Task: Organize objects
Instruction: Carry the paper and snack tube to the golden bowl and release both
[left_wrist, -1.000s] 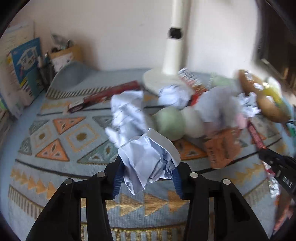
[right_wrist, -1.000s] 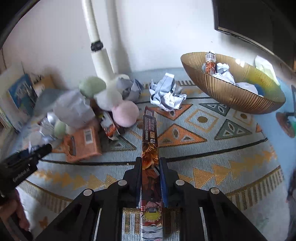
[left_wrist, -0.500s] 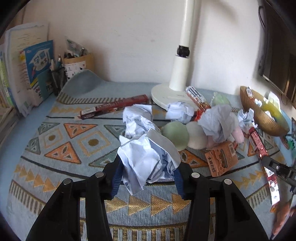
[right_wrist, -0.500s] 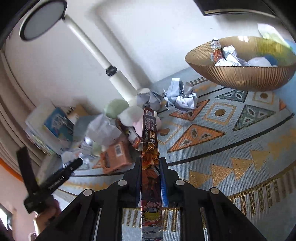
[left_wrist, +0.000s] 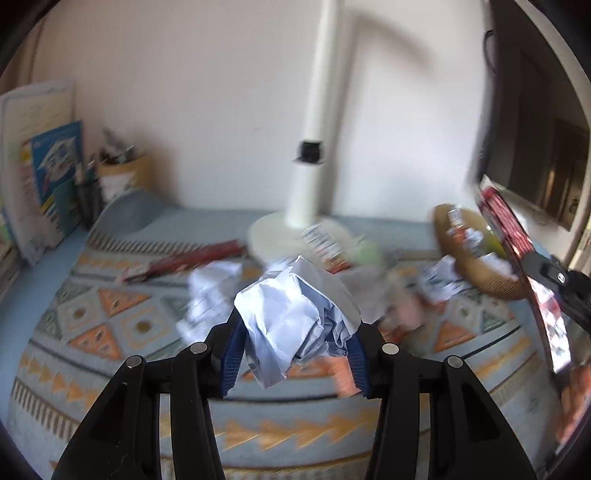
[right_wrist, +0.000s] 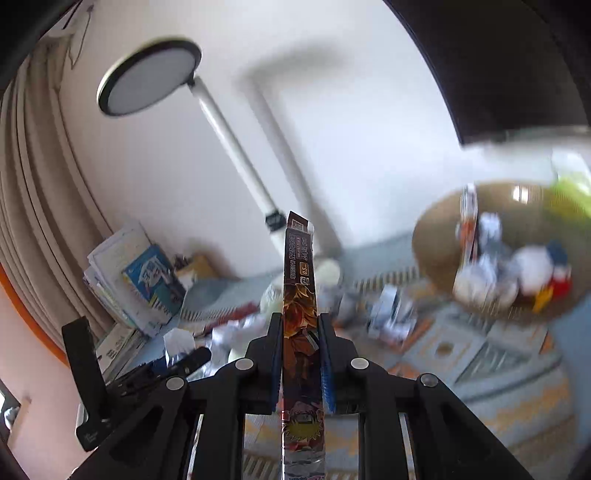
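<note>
the surface (left_wrist: 33, 295) is pale blue, covered by a mat (left_wrist: 110, 332) patterned with orange and grey triangles, and it runs back to a plain white wall. a white lamp (left_wrist: 314, 155) stands at the back on a round base, its disc head high up in the right wrist view. books (left_wrist: 51, 173) lean at the far left edge beside a pen cup (left_wrist: 122, 177); a dark screen fills the right side. loose clutter sits in the middle of the mat: crumpled paper, a long red box (left_wrist: 192, 258), blurred packets. a gold bowl (right_wrist: 436, 240) at the right already holds paper, a packet and a soft toy. the left hand-held gripper (left_wrist: 295, 354) is clamped on a paper ball (left_wrist: 295, 317), held above the mat's near part. the right hand-held gripper (right_wrist: 301, 365) is pressed tight on a slim printed box (right_wrist: 300, 295), which points up toward the wall with the bowl off to its right. the near strip of mat is bare, as is the mat's left half.
</note>
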